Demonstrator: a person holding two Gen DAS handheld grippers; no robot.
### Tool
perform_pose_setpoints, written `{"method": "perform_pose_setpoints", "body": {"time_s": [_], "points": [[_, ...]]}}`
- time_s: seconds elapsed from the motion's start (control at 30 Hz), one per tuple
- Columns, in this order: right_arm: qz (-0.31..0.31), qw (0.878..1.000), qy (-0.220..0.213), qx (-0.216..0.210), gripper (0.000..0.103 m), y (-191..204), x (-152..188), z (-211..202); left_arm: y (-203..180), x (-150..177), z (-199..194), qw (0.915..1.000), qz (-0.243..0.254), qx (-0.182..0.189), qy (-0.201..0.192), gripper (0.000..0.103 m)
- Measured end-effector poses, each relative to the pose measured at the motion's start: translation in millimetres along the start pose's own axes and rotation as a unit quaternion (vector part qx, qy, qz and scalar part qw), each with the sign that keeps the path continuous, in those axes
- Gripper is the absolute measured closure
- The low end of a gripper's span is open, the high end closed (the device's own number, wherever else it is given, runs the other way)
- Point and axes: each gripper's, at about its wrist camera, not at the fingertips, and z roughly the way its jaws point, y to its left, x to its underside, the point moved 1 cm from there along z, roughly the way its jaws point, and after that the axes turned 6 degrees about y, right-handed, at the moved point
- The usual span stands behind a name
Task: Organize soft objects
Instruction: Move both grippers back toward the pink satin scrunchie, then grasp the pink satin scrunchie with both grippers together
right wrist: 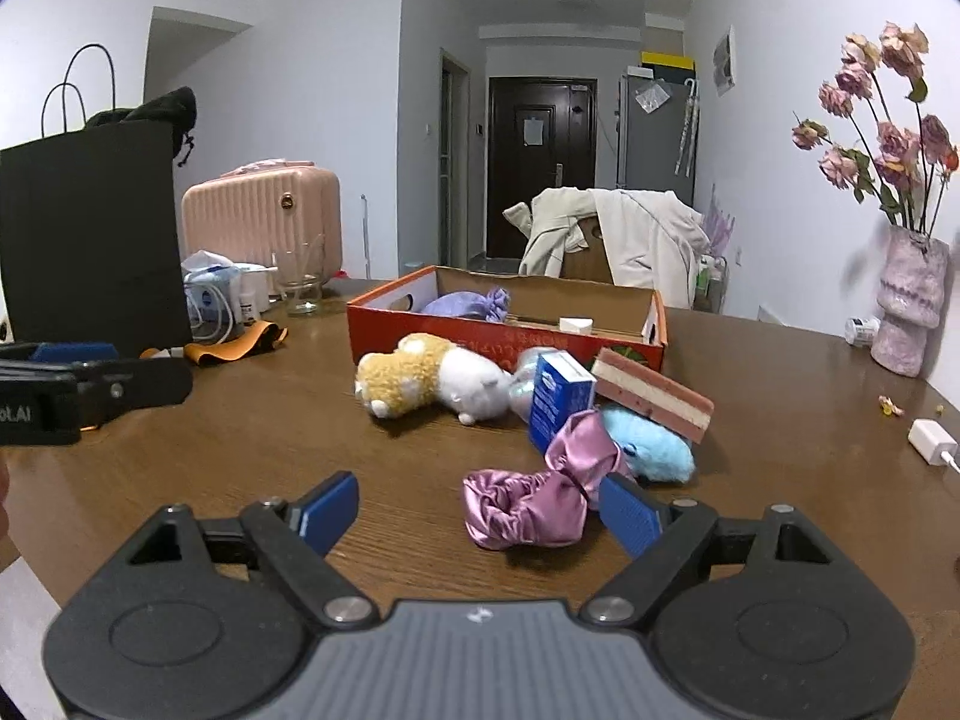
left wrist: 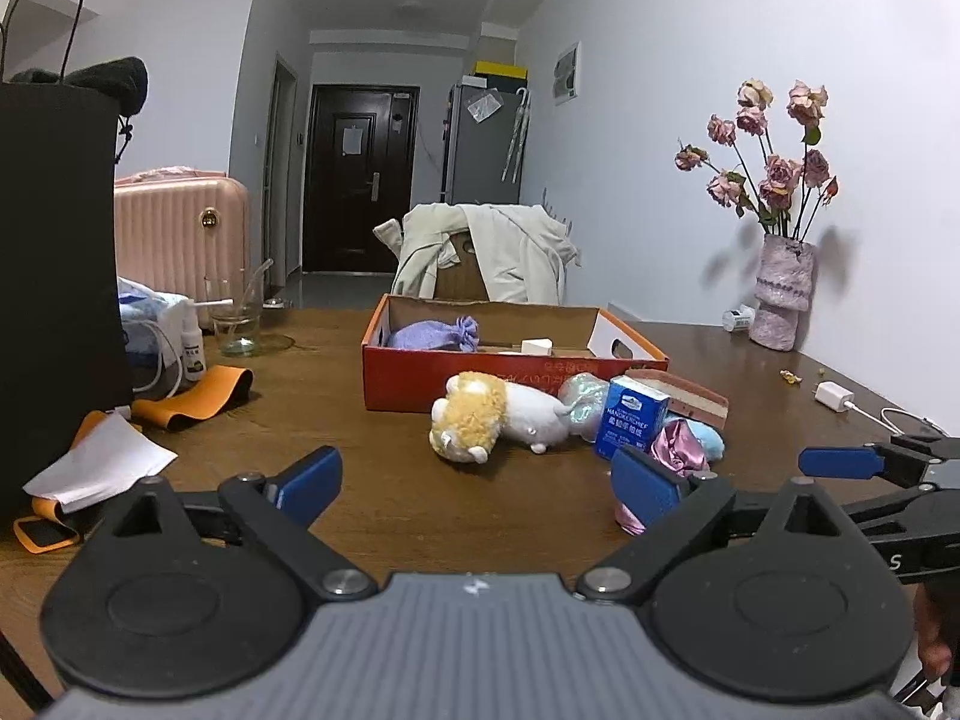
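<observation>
Plush toys and other soft things lay in a loose heap on the brown surface, just in front of the orange cardboard box. Nearest the right gripper was a pink satin scrunchie, which looked light, limp and slippery; a pinch across its bunched middle seemed a surer hold than one on a loose fold. It lay crumpled, its long axis running from lower left up toward the right in the right wrist view, one end rising against the blue tissue box. That gripper's fingers stood spread with nothing pinched, the right-hand one just beside the scrunchie.

The yellow-and-white plush animal lay on its side, long axis across the view, yellow head to the left, white body to the right and touching an iridescent soft thing. I judged it light and squashy, easy to take across the thick body. A pale blue plush sat behind the scrunchie, under the low end of a tilted pink-and-white layered block. A lilac drawstring pouch was already in the box, with a small white block.

The left gripper hung short of the plush animal, fingers wide apart and empty.
</observation>
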Motion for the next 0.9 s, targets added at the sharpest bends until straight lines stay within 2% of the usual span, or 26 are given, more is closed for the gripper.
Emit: {"method": "perform_pose_setpoints", "body": {"time_s": [0.13, 0.3, 0.4, 0.57, 0.63, 0.67, 0.77, 0.83, 0.9], "points": [[0.008, 1.0, -0.002, 0.001, 0.019, -8, -2, 4, -2, -1, 7, 1.0, 0.001, 0.0, 0.006, 0.005], [0.027, 1.0, 0.01, 0.0, 0.034, -27, -8, 20, -11, -1, 22, 0.9997, 0.002, 0.014, 0.022, 0.005], [0.057, 0.998, 0.029, 0.004, 0.044, -46, -14, 45, -21, 1, 36, 0.9991, 0.011, 0.022, 0.033, 0.005], [0.075, 0.995, 0.066, 0.02, 0.045, -55, -19, 95, -31, 3, 58, 0.9981, 0.017, 0.027, 0.052, 0.005], [0.083, 0.994, 0.073, 0.004, 0.047, -53, -16, 108, -31, 4, 62, 0.998, 0.018, 0.024, 0.055, 0.005], [0.083, 0.994, 0.076, -0.007, 0.053, -50, -13, 112, -29, 4, 64, 0.9981, 0.017, 0.02, 0.056, 0.005], [0.039, 0.996, 0.075, -0.025, 0.061, -31, -7, 104, -19, 1, 65, 0.9981, 0.01, 0.013, 0.059, 0.005], [0.0, 0.994, 0.083, -0.073, 0.063, -14, -2, 92, -10, -2, 66, 0.998, 0.001, 0.013, 0.061, 0.005], [-0.051, 0.986, 0.091, -0.132, 0.063, 3, 2, 80, -5, -4, 68, 0.9976, -0.012, 0.025, 0.064, 0.005]]}}
